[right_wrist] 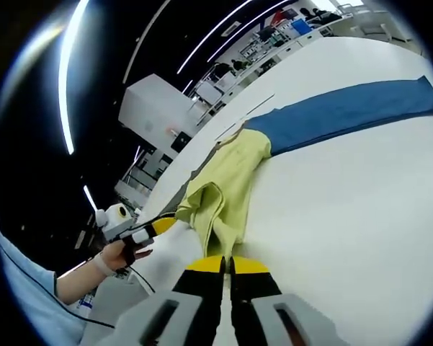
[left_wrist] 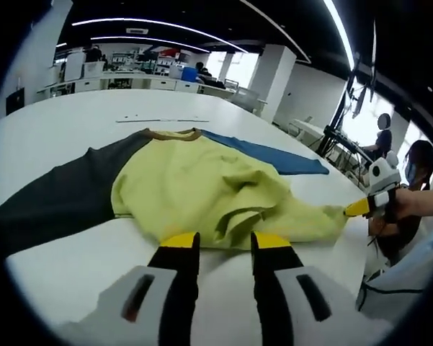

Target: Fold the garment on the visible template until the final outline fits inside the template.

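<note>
In the left gripper view, the left gripper (left_wrist: 225, 244), black with yellow tips, has its jaws spread apart with a clear gap of white table between them. The tips sit right at the near edge of the garment (left_wrist: 202, 191), a soft pale-yellow cloth shirt with a brown collar, one dark grey sleeve reaching out to the left and one blue sleeve reaching out to the right. Whether the tips touch the cloth cannot be told. The garment lies bunched and partly folded over itself on the broad white table (left_wrist: 72, 122).

At the right edge of that view, the right gripper (left_wrist: 356, 208) meets the far corner of the yellow cloth, a person's hand (left_wrist: 411, 203) behind it.

In the right gripper view, the right gripper (right_wrist: 227, 264) has its jaws pressed together on a fold of the garment (right_wrist: 223, 184), which rises away from the tips toward the blue sleeve across the white table (right_wrist: 346, 216). The left gripper (right_wrist: 162, 225) comes in from the left, its yellow tip beside the cloth's edge, held by a hand (right_wrist: 119, 254).
</note>
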`<state>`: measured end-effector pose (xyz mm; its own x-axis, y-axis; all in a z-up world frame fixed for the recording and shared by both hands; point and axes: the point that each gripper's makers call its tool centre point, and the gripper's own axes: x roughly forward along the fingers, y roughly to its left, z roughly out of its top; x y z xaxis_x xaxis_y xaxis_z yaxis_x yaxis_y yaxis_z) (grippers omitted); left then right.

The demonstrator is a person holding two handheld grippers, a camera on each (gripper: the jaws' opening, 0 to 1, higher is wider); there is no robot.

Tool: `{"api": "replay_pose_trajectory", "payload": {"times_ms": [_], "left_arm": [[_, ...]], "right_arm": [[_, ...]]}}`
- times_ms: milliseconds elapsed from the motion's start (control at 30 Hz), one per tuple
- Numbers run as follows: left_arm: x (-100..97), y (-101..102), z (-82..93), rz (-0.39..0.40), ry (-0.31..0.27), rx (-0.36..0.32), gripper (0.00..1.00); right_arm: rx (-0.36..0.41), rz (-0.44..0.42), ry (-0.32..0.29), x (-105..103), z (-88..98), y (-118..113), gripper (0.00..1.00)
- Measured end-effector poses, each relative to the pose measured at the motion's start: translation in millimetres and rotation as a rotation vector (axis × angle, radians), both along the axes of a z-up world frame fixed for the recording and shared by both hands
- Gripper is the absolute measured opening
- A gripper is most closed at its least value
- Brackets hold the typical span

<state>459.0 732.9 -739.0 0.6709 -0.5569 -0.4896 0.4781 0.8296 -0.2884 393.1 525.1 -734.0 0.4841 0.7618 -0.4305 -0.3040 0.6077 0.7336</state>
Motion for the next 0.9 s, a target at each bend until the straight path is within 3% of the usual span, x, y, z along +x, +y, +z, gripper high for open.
{"api": "replay_pose_trajectory", "payload": {"times_ms": [233,333,500,767,900], "left_arm": [[2.9,-3,-8.4,-0.014,0.017,0.008,0.13],[2.1,-3,-7.7,-0.011,0.020,-0.004,0.04],[-3.6,-4,-5.9,-0.026,0.024,-0.011,0.03],[-25.4,11,15.7,-0.089,0.000,0.009,0.02],[-37.3,29,30.0,-0.099,-0.014,0.051,0.01]], "right_arm": [[0.002,-0.003,0.001,0,-0.5,0,0.00],[0.003,-0.005,0.002,0,-0.4,0,0.00],[0.003,-0.003,0.001,0,0.1,0,0.00],[0.003,0.007,-0.019,3,5.8,2,0.00],[0.010,0.022,-0.029,2,11.6,5,0.00]]}}
